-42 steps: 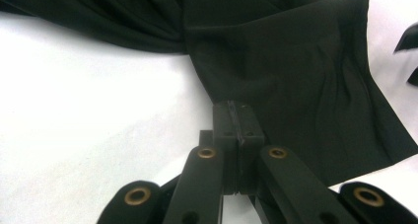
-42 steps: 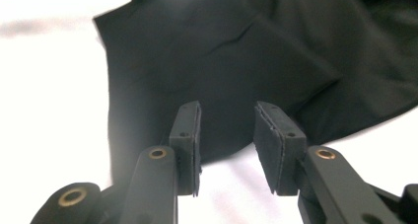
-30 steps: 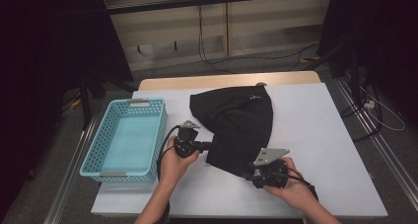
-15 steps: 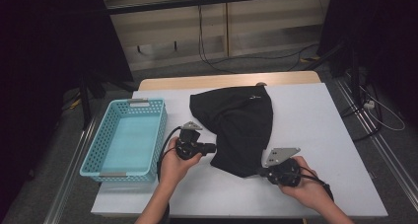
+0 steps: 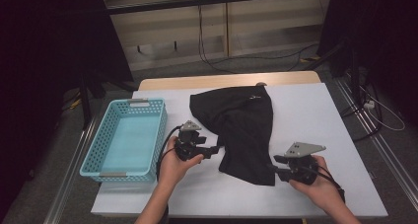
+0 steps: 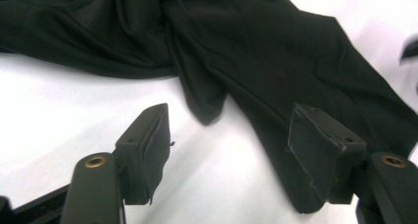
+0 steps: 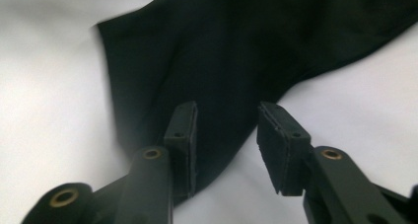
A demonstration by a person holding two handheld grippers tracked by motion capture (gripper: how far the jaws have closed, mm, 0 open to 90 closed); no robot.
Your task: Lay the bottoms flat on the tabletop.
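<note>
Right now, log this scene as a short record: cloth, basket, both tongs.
cloth: black garment lying crumpled on the white table
basket: light blue, nothing visible inside, left of the garment
left tongs: at the garment's left edge, just opened, nothing between the pads
right tongs: at the garment's near right corner, just reopened, pads apart, no cloth gripped

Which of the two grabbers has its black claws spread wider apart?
The left gripper, beside the blue basket. Its jaws stand wide apart at the black cloth's edge; the right gripper's jaws sit closer together.
</note>
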